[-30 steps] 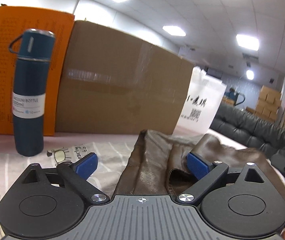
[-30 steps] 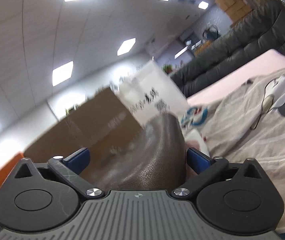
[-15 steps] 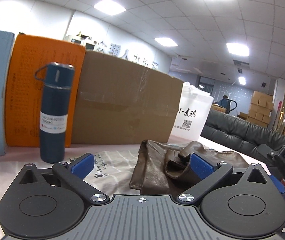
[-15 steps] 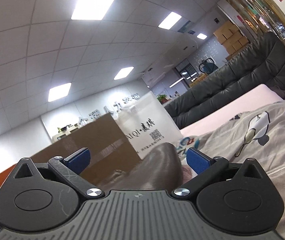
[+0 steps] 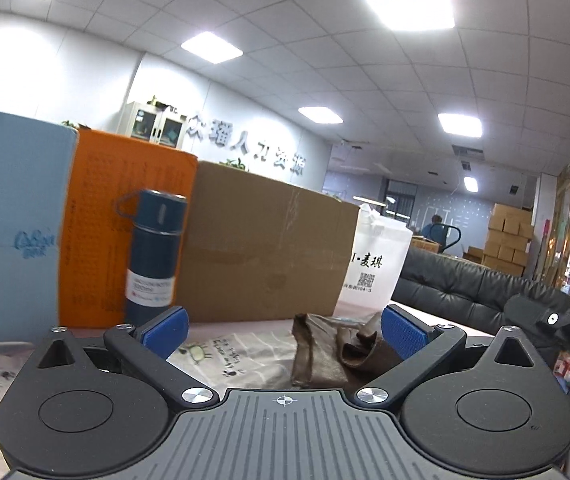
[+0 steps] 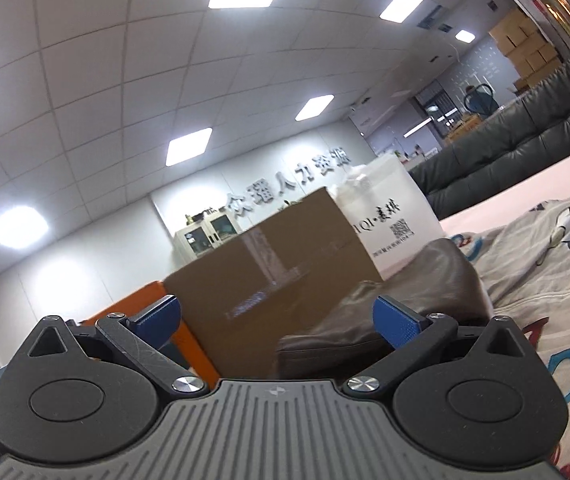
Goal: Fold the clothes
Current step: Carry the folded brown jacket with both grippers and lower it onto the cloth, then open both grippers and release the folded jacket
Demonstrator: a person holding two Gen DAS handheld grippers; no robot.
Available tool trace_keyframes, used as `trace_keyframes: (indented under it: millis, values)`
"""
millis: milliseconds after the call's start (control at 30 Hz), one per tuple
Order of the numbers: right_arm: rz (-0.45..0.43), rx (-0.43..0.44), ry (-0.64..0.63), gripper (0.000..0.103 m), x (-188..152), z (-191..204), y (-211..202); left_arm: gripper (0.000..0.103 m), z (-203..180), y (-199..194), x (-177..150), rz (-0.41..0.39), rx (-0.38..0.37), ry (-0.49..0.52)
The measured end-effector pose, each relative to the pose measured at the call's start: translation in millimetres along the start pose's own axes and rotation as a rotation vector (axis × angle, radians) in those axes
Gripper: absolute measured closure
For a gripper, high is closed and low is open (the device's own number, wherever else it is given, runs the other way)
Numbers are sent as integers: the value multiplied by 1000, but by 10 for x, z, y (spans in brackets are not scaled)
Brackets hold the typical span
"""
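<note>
Brown leather garment (image 5: 325, 354) on a pale grey cartoon-printed sheet (image 5: 245, 354).

Glossy dark brown on the garment; small doodles and black lettering on the sheet, with blue and red rings in the right wrist view. Behind: navy flask (image 5: 153, 256) with white label, orange panel (image 5: 97, 208), light blue panel (image 5: 9, 216), plain tan cardboard box (image 5: 265, 256), white bag (image 5: 381, 264) with black characters. Blue pads (image 5: 403, 336) on black fingers.

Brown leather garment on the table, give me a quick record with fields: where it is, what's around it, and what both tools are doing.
garment: brown leather garment, crumpled on printed grey cloth
behind it: cardboard box, white bag
left of it: blue bottle, upright
left tool: open, holding nothing
right tool: open, holding nothing
fold: not tidy yet
</note>
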State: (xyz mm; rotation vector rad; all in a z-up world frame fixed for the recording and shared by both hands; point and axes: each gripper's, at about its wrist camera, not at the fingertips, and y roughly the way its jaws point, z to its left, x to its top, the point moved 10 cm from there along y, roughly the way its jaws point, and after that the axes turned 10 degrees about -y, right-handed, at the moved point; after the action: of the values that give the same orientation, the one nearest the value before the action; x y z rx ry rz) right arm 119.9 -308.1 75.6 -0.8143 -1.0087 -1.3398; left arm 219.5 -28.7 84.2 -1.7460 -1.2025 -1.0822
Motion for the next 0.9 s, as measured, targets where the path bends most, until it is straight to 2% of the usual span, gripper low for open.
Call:
trace_keyframes:
  millis: [133, 233, 467, 633, 800, 900]
  values:
    - [-7, 5, -67, 0, -86, 297, -148, 0, 152, -125, -48, -19, 18, 29]
    - [4, -35, -96, 0, -212, 382, -166, 0, 256, -205, -99, -52, 46, 56]
    - [17, -232, -290, 0, -538, 371, -56, 0, 441, -236, -244, -125, 73, 61]
    - [46, -311, -339, 0, -686, 256, 92, 0, 374, -233, -359, -126, 62, 144]
    - [9, -363, -403, 0, -708, 281, 90, 0, 321, -288, -428, -144, 58, 178]
    - [-16, -365, -440, 0, -697, 370, 6, 0, 309, -317, -428, -159, 55, 186]
